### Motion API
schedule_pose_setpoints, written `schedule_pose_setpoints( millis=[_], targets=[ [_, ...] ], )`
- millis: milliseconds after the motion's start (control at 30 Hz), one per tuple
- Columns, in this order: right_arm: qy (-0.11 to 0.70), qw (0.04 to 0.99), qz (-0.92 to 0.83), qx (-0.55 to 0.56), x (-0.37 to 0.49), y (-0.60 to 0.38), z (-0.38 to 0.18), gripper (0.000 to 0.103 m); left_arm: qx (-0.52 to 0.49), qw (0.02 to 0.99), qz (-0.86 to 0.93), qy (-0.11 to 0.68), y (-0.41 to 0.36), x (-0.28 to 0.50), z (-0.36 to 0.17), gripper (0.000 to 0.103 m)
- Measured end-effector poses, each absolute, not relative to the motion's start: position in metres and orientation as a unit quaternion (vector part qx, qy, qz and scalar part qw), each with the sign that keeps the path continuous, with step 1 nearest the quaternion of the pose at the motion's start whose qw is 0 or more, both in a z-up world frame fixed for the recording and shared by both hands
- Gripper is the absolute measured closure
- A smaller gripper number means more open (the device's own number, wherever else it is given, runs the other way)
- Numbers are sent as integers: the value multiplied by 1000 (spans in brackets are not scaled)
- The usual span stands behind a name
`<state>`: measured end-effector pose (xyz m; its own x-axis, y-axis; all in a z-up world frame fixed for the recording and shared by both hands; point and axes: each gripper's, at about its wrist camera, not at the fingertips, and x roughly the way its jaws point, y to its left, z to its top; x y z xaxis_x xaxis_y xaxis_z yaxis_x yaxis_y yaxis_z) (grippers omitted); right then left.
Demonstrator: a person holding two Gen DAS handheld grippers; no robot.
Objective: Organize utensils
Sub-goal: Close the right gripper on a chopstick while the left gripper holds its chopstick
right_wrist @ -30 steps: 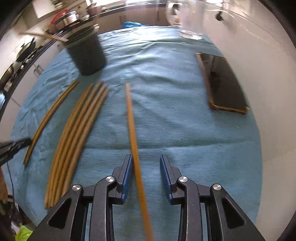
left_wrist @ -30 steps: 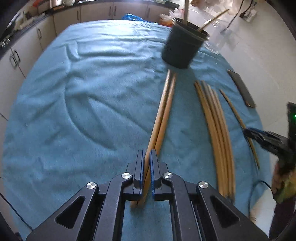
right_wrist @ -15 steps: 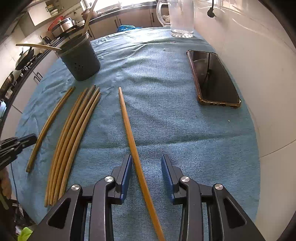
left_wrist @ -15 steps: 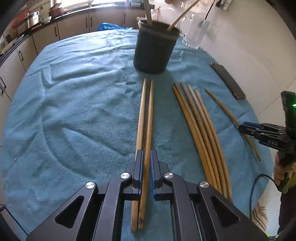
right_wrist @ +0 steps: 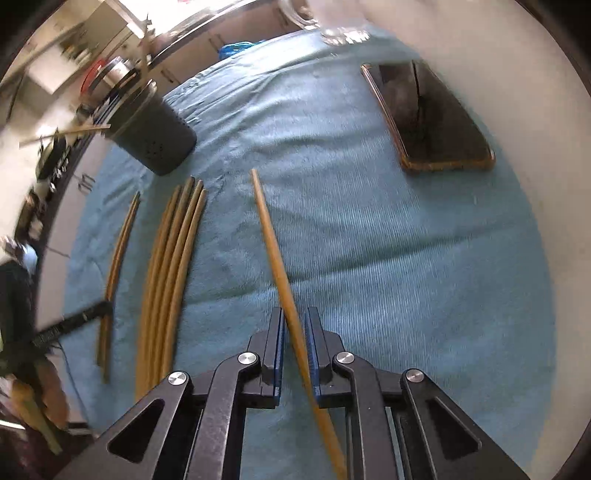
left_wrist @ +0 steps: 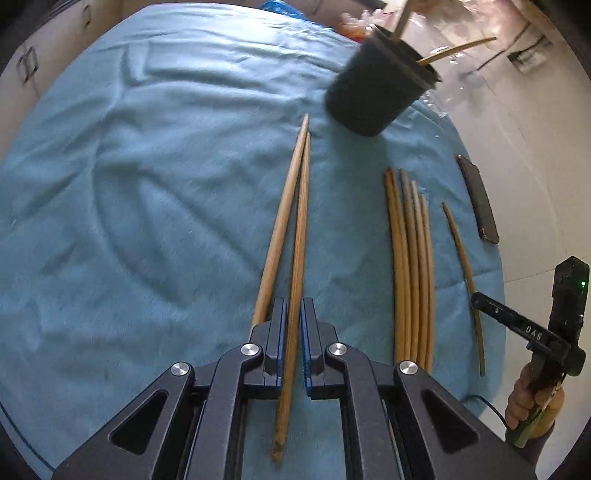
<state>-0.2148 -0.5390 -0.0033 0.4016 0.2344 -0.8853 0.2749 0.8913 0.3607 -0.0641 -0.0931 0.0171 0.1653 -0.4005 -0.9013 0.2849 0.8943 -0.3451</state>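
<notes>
Blue cloth [left_wrist: 155, 192], open left side

Two black, angular two-finger grippers: left gripper [left_wrist: 292, 332], right gripper [right_wrist: 296, 341]. Blue ribbed pads lining each finger's inner face. Round silver screw heads at the linkage joints behind the fingers, triangular cut-outs in the outer arms. White lettering and a green light on the right gripper's body.

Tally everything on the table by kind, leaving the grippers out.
Chopsticks outside the holder: 7
Sticks standing in the holder: 2
Dark holder: 1
Phone: 1
Glass jug (blurred): 1
Total: 12
</notes>
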Motion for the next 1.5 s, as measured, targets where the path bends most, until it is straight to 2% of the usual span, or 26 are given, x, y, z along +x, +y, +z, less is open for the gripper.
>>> schedule_pose_setpoints(
  millis=[133, 200, 267, 900, 1100, 1300, 1500],
  targets=[
    [546, 810, -14, 214, -212, -532, -3, 87, -14, 777, -231, 585, -94, -64, 28, 96],
    [547, 812, -13, 205, -208, -528, -1, 79, 5, 788, -227, 572, -97, -55, 32, 96],
    [548, 812, -13, 200, -203, -526, 0, 77, 20, 791, -230, 566, -101, -44, 30, 96],
    [551, 820, -30, 151, -178, -517, -1, 77, 77, 801, -225, 549, -140, 14, 19, 96],
    [548, 821, -25, 155, -178, -520, -2, 77, 39, 802, -209, 559, -114, 11, 19, 96],
    [560, 818, -29, 130, -165, -517, -2, 77, 74, 791, -213, 568, -106, 7, 22, 96],
    [575, 812, -37, 96, -134, -508, -2, 77, 74, 789, -217, 570, -120, 39, 20, 92]
  ],
)
